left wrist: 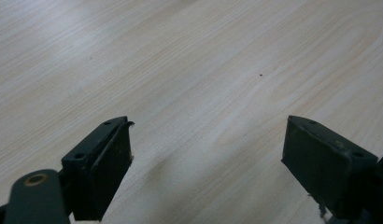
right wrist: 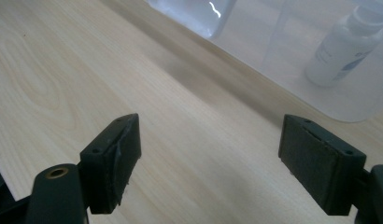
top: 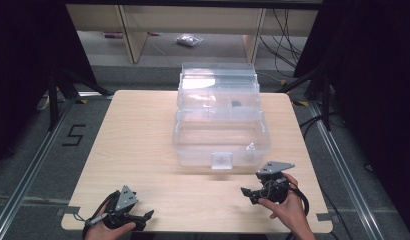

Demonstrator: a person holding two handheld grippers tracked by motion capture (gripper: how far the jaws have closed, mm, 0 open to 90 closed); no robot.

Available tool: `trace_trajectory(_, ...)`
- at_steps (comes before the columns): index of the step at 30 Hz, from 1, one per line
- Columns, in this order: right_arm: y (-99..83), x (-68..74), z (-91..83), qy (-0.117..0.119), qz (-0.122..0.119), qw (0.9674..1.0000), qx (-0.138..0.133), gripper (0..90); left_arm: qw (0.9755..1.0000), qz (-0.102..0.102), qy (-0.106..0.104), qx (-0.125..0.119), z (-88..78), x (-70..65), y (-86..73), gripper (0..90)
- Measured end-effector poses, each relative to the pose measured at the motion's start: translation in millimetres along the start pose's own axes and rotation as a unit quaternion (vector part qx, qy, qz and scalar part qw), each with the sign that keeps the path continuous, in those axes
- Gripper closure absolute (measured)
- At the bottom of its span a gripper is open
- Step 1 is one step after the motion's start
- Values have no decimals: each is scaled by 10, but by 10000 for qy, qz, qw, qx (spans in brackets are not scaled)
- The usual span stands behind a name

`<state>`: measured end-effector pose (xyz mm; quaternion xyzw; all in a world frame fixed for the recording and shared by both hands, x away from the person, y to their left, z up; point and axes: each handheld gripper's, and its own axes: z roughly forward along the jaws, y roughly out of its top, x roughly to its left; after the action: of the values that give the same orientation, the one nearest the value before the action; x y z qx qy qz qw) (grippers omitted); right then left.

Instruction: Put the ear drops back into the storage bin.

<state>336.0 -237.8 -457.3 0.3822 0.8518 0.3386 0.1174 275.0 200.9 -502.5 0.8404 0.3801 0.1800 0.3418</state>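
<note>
A clear plastic box (top: 220, 131) with its lid raised stands on the far middle of the light wooden table (top: 143, 145). A small white bottle (top: 251, 148) stands in its front right corner, seen through the wall as the bottle (right wrist: 341, 51) in the right gripper view. A dark small item (top: 236, 104) lies in the upper tray. My left gripper (top: 149, 215) rests at the table's front left, open, with bare wood between its jaws (left wrist: 206, 163). My right gripper (top: 244, 191) is held at the front right, just before the box, open and empty (right wrist: 208, 163).
The box's front latch (top: 222, 160) faces me. Beyond the table lie a grey floor, black stand legs (top: 58, 90), wooden furniture legs (top: 135, 35), cables (top: 288, 45) and a small plastic bag (top: 189, 40). Bare wood spreads left of the box.
</note>
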Motion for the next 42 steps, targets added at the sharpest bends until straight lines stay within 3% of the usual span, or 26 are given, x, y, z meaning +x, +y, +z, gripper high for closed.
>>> trace_trajectory(1,-20,7,20,-21,-51,9999,-157,221,10000,1,-1,1,0,0,0,151)
trace_trajectory(3,-48,54,10,46,136,9998,-104,220,10000,6,-1,2,1,0,0,151)
trace_trajectory(5,-67,52,-1,60,37,9999,-151,221,10000,-19,-2,3,2,-3,-2,151)
trace_trajectory(6,-78,60,-11,63,45,9999,-78,221,9999,96,33,72,-5,13,1,150)
trace_trajectory(9,-114,68,-8,-94,-132,9996,-249,219,9999,70,40,61,2,9,-2,151)
trace_trajectory(14,-185,105,-7,-108,-61,9998,-176,219,9999,73,44,58,0,10,-2,151)
trace_trajectory(17,-228,122,-1,-155,-66,9998,-132,222,10000,-36,-13,-2,6,-7,-4,150)
trace_trajectory(26,-358,198,-12,-128,-20,9999,-42,212,10000,44,47,60,-2,5,-2,150)
trace_trajectory(27,-377,231,-18,-103,113,9999,23,211,10000,20,30,54,3,3,-4,151)
trace_trajectory(28,-406,219,-26,-121,9,9999,38,210,10000,-44,-17,2,9,-9,-5,151)
trace_trajectory(30,-425,231,-25,-115,98,9999,62,208,9999,100,39,71,-1,6,0,151)
trace_trajectory(31,-438,217,-23,-123,31,9999,56,209,9999,108,38,74,-3,7,1,150)
trace_trajectory(37,-457,216,-31,-120,173,9997,98,208,9999,79,43,48,0,4,1,151)
trace_trajectory(42,-461,196,-29,-113,75,9999,85,208,9999,81,51,58,-5,8,1,150)
